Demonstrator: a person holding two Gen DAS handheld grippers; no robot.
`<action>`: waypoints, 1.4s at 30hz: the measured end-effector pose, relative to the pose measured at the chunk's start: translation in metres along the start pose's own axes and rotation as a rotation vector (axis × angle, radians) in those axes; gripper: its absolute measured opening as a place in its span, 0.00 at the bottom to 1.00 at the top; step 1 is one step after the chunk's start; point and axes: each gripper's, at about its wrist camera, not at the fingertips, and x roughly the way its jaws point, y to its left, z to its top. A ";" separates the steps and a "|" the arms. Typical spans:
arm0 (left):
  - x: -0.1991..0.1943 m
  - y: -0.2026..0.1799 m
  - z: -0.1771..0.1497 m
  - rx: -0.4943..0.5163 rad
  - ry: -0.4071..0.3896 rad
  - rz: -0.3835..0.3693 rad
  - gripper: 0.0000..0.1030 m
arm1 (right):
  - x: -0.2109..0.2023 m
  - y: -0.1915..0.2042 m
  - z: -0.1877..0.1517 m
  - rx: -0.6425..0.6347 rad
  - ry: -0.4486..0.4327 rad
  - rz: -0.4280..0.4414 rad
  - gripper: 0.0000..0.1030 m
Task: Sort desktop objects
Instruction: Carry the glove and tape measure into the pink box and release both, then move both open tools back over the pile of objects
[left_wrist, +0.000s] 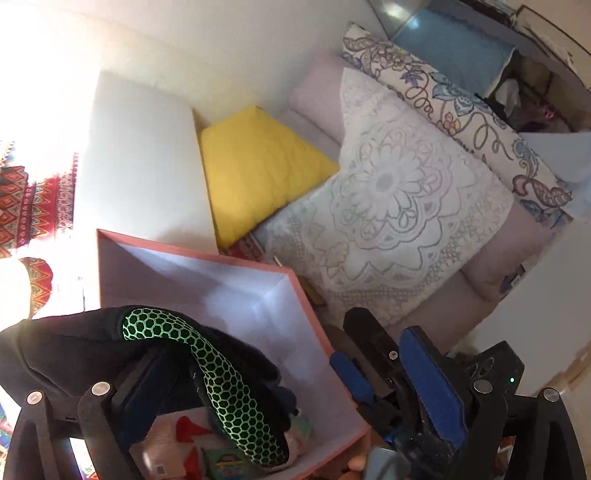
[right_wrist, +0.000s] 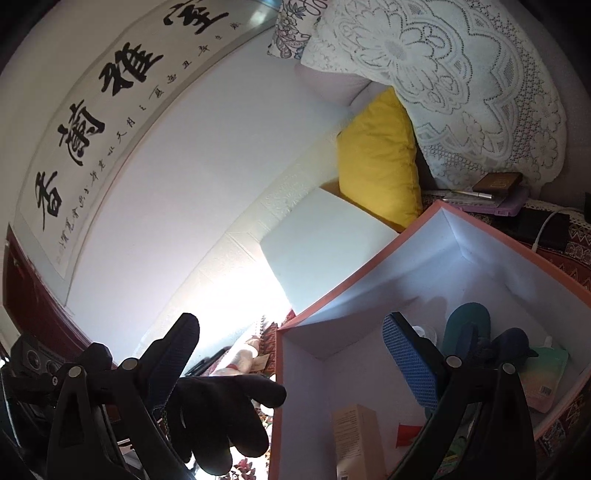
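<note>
One black glove (left_wrist: 207, 354) with green honeycomb grip hung over the pink box (left_wrist: 317, 314), draped on the left gripper (left_wrist: 288, 369); its jaws stood apart. Beside the box, the right gripper (right_wrist: 291, 354) gaped wide.

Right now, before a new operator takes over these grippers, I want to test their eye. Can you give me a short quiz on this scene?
1. True or false: the pink box is empty.
2. The plain cushion just beyond the box is: A red, B yellow, C black.
3. What hangs over one finger of the left gripper?

Key:
1. False: packets lie in it.
2. B.
3. A black glove with a green honeycomb pattern.
</note>
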 end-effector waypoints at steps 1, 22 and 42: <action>-0.005 0.003 0.000 -0.002 -0.008 0.008 0.93 | 0.003 0.005 -0.002 -0.010 0.006 0.008 0.99; -0.042 0.018 0.030 -0.009 -0.074 -0.042 0.93 | -0.019 -0.001 0.003 0.088 -0.128 0.014 0.99; -0.098 0.126 -0.061 -0.045 0.110 0.206 0.99 | 0.008 0.060 -0.018 -0.080 -0.065 0.060 1.00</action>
